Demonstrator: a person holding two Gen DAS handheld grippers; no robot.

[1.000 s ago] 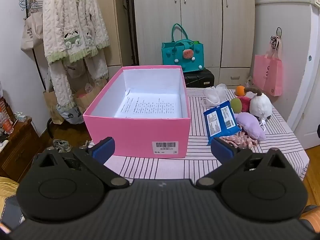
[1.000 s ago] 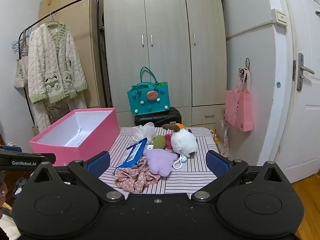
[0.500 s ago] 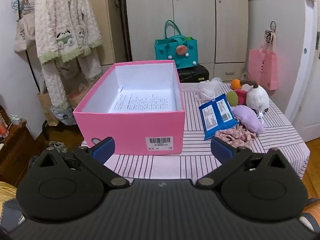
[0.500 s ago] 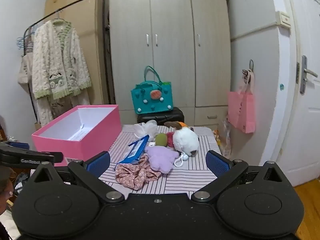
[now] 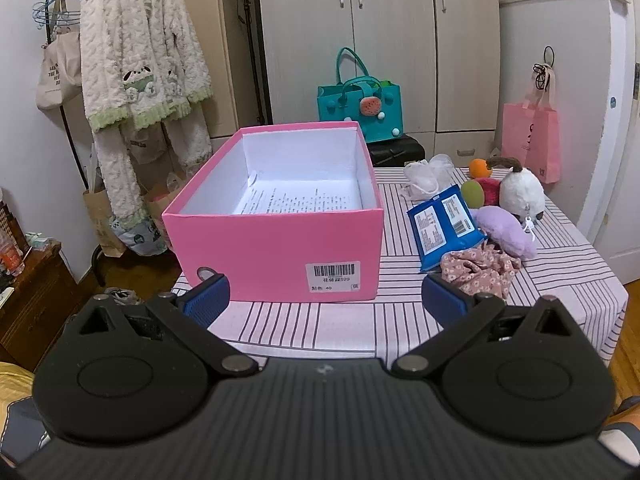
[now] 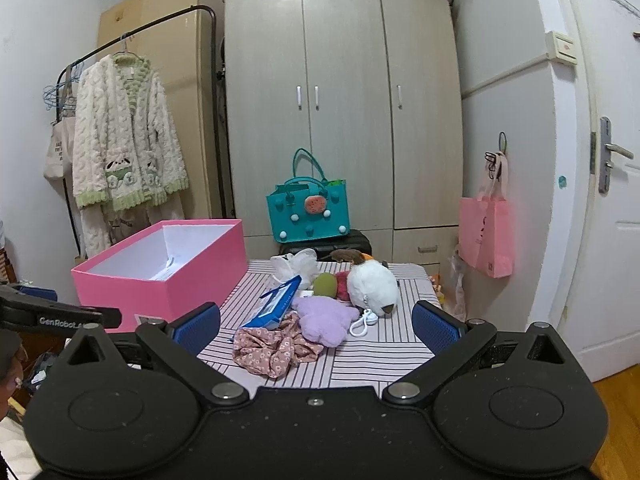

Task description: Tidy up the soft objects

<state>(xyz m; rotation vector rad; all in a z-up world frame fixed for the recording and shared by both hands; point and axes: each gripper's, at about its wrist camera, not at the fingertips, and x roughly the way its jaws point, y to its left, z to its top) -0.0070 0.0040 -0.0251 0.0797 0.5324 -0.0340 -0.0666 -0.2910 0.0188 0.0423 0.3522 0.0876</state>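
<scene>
Left hand-held gripper (image 5: 324,298): jaws spread wide, nothing between the blue pads, hovering off the near edge of the bench (image 5: 560,280), aimed at the short near wall of the pink box (image 5: 280,252). Right hand-held gripper (image 6: 316,326): likewise wide open and empty, held off the near edge, facing the pile of soft things. Pink box: open-topped, sitting along the left side of the striped bench, white inside with a printed paper sheet (image 5: 296,200) on its floor, barcode label (image 5: 334,278) on the near wall. Soft objects clustered on the right half of the bench, beside the box and clear of it: floral fabric piece (image 6: 272,346) nearest the near edge, touching the purple plush (image 6: 326,318) just behind it; blue packet (image 6: 276,306) propped at a tilt on the box side of the pile, its lower end against the floral fabric; white plush (image 6: 372,286) with a brown patch lying toward the right edge, a white loop (image 6: 362,324) trailing beside it; green and red plush (image 6: 332,284) wedged between white plush and packet; white mesh puff (image 6: 298,264) toward the far edge; orange ball (image 5: 478,168) near the far right corner. Beyond the bench: teal tote bag (image 6: 308,212) on a black case, pink bag (image 6: 486,236) hanging at right, cream fleece garment (image 6: 124,152) on a rack at left, wardrobe (image 6: 340,100) behind.
</scene>
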